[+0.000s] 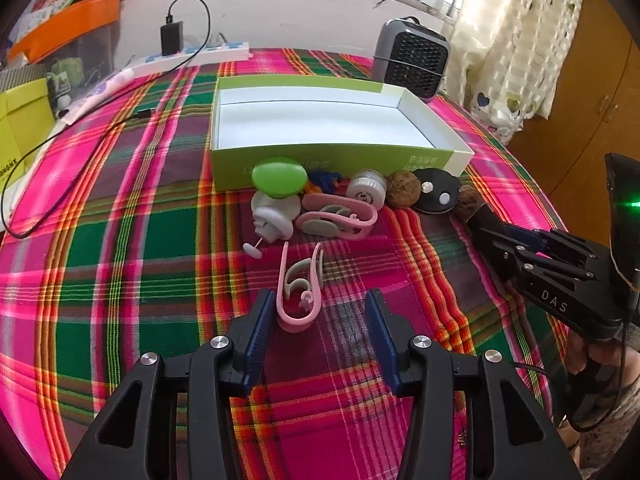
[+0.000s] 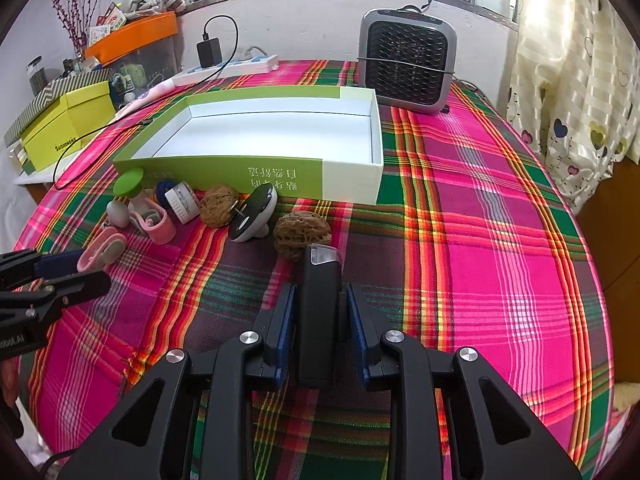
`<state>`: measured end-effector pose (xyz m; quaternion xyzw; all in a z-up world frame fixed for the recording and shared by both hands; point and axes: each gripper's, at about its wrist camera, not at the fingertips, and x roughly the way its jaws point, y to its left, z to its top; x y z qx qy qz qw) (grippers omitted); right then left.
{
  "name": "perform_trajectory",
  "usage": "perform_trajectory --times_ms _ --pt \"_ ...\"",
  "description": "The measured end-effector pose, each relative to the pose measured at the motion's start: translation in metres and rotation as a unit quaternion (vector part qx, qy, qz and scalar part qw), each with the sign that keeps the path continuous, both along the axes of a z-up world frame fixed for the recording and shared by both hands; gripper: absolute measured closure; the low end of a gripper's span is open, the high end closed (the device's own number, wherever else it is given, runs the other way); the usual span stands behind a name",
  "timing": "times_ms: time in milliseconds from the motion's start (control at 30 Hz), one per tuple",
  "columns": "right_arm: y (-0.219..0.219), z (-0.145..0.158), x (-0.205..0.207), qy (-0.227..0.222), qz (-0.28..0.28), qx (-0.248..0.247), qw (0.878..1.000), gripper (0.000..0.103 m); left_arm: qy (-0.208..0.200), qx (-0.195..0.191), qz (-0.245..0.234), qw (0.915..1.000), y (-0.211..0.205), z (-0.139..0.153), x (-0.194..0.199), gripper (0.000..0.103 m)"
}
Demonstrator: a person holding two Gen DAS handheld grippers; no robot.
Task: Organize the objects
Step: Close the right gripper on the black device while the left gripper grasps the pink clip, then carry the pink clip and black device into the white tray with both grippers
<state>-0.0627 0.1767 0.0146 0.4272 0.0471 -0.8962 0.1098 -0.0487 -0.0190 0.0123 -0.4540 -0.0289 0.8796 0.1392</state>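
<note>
An empty green and white box (image 1: 332, 160) (image 2: 256, 176) lies open on the plaid cloth. In front of it lie a green-topped white item (image 1: 278, 196), a pink clip (image 1: 340, 216), a white round cap (image 1: 366, 190), two walnuts (image 1: 403, 191) (image 2: 302, 236) and a black disc (image 1: 436, 196). My left gripper (image 1: 320, 320) is open around a second pink clip (image 1: 300, 292), its left pad touching it. My right gripper (image 2: 320, 312) is shut on a black rectangular device (image 2: 320, 312) with a clear tip, held just short of the near walnut.
A grey heater (image 2: 406, 60) stands behind the box at the right. A power strip (image 1: 192, 58) with charger and black cable (image 1: 80, 152) runs along the back left. A yellow-green box (image 2: 66, 124) and orange-lidded tank (image 2: 136, 36) sit far left. Curtain (image 2: 568, 80) hangs at right.
</note>
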Motion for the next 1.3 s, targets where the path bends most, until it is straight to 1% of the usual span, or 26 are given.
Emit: perform_trajectory --times_ms 33,133,267,300,433,667,733,1300 --pt "0.0 0.0 0.0 0.0 0.0 0.0 1.0 0.077 0.001 0.0 0.002 1.0 0.0 0.0 -0.001 0.058" --pt "0.0 0.0 0.0 0.0 0.0 0.0 1.0 0.077 0.009 -0.019 0.009 0.9997 0.002 0.0 -0.006 0.059" --pt "0.0 0.0 0.0 0.0 0.0 0.001 1.0 0.077 0.019 -0.053 0.008 0.9984 0.009 -0.002 -0.009 0.066" --pt "0.0 0.0 0.0 0.0 0.0 0.001 1.0 0.077 0.02 -0.054 0.007 0.9983 0.008 -0.001 -0.009 0.067" --pt "0.0 0.0 0.0 0.0 0.0 0.002 1.0 0.077 0.021 -0.053 0.012 0.9983 0.003 -0.001 -0.01 0.076" --pt "0.0 0.0 0.0 0.0 0.0 0.002 1.0 0.077 0.026 -0.062 0.013 0.9976 0.006 -0.002 -0.009 0.078" --pt "0.0 0.0 0.0 0.0 0.0 0.002 1.0 0.077 0.026 -0.063 0.015 0.9975 0.006 -0.002 -0.009 0.082" --pt "-0.001 0.0 0.001 0.0 0.0 0.0 1.0 0.078 0.028 -0.057 0.022 0.9978 0.005 -0.002 -0.012 0.082"
